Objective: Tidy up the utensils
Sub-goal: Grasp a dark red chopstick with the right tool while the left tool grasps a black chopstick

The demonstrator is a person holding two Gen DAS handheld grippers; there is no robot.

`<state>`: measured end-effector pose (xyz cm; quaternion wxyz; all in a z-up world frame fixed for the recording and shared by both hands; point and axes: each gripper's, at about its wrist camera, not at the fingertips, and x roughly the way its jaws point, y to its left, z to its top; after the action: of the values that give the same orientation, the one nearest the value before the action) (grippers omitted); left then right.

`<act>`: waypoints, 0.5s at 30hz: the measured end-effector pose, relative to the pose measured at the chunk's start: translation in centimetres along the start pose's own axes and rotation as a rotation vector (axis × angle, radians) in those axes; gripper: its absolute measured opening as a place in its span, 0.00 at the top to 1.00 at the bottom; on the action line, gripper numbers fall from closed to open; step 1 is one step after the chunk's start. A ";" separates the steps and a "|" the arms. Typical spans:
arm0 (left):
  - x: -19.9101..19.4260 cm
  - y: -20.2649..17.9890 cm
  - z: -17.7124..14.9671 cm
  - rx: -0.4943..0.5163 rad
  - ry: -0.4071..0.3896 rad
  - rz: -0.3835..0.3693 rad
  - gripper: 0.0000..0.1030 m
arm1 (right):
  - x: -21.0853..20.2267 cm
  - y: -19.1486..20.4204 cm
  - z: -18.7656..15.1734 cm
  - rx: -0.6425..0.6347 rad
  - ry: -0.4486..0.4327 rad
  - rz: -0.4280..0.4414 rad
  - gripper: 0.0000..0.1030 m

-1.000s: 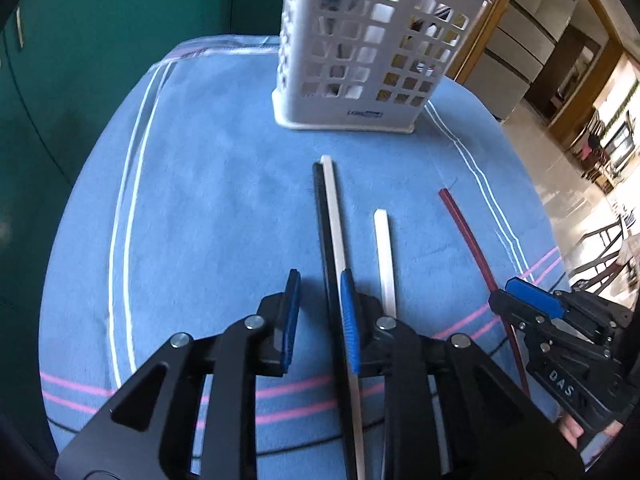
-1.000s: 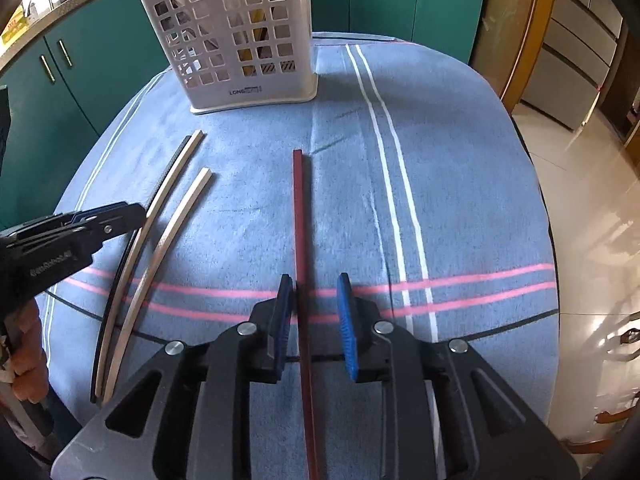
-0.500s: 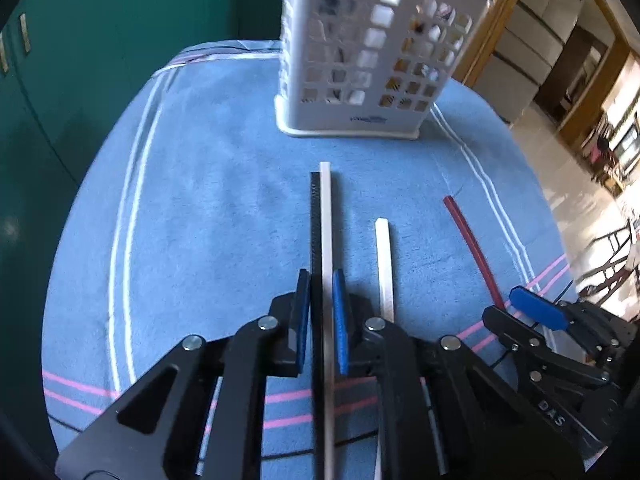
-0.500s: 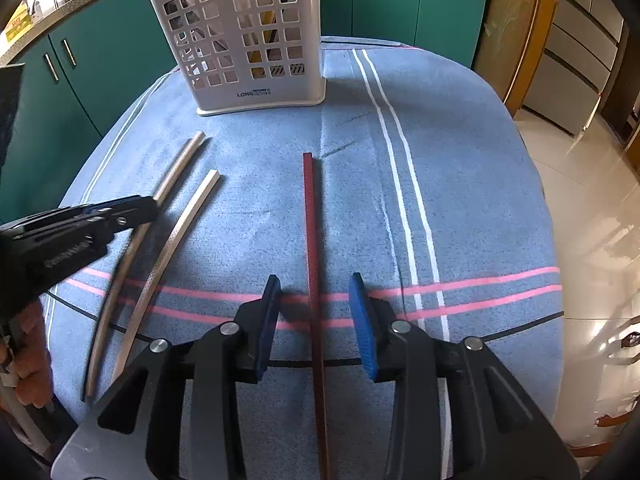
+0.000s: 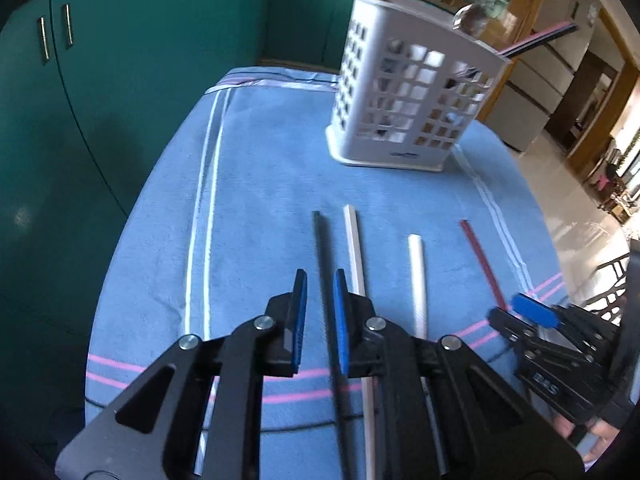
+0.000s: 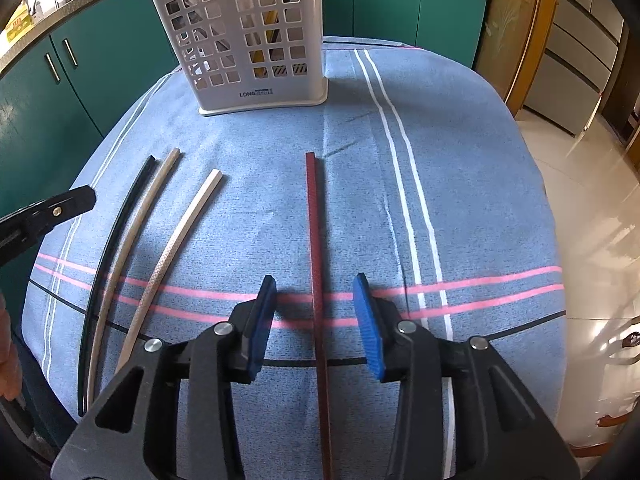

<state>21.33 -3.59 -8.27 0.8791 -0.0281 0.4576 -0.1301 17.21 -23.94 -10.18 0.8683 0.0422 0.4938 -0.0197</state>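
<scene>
Four chopsticks lie on the blue cloth in front of a white perforated utensil caddy [image 5: 412, 92] [image 6: 248, 40]. My left gripper [image 5: 320, 304] has its jaws narrowly apart around the black chopstick [image 5: 322, 240], which runs between the blue pads; the pads do not clearly press it. A white chopstick [image 5: 354, 248] lies just right of it, a shorter-looking white one [image 5: 416, 280] further right. My right gripper [image 6: 316, 320] is open, its jaws wide on either side of the dark red chopstick [image 6: 314, 232], which lies flat on the cloth.
The cloth [image 6: 400, 220] has white and pink stripes and covers a rounded table. Teal cabinets [image 5: 120, 80] stand behind and to the left. The caddy holds some utensils. A tiled floor [image 6: 592, 200] drops off to the right.
My left gripper tilted up and its jaws eased slightly, now around the black chopstick alone. My right gripper's jaws opened wider around the red chopstick.
</scene>
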 end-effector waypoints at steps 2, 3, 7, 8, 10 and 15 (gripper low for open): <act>1.4 -0.1 0.6 0.006 0.023 0.010 0.88 | 0.1 -0.1 0.2 -0.005 0.003 -0.007 0.62; 2.2 -0.2 1.0 0.014 0.039 0.011 0.88 | 0.3 -0.2 0.4 -0.007 0.005 -0.015 0.62; 4.7 -0.7 2.6 0.047 0.069 0.055 0.88 | 1.4 -0.3 2.1 -0.020 0.018 -0.030 0.62; 5.2 -0.9 2.8 0.052 0.079 0.060 0.87 | 1.8 -0.1 2.8 -0.031 0.020 -0.038 0.62; 5.8 -1.2 3.4 0.060 0.095 0.072 0.84 | 2.6 0.1 4.1 -0.049 0.031 -0.041 0.62; 6.3 -1.7 3.7 0.077 0.094 0.084 0.74 | 4.5 0.9 6.9 -0.092 0.052 -0.069 0.62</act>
<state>27.43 -7.09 -10.85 0.8617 0.0312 0.4939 -0.1119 25.51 -23.62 -10.43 0.8551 -0.0145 0.5176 -0.0257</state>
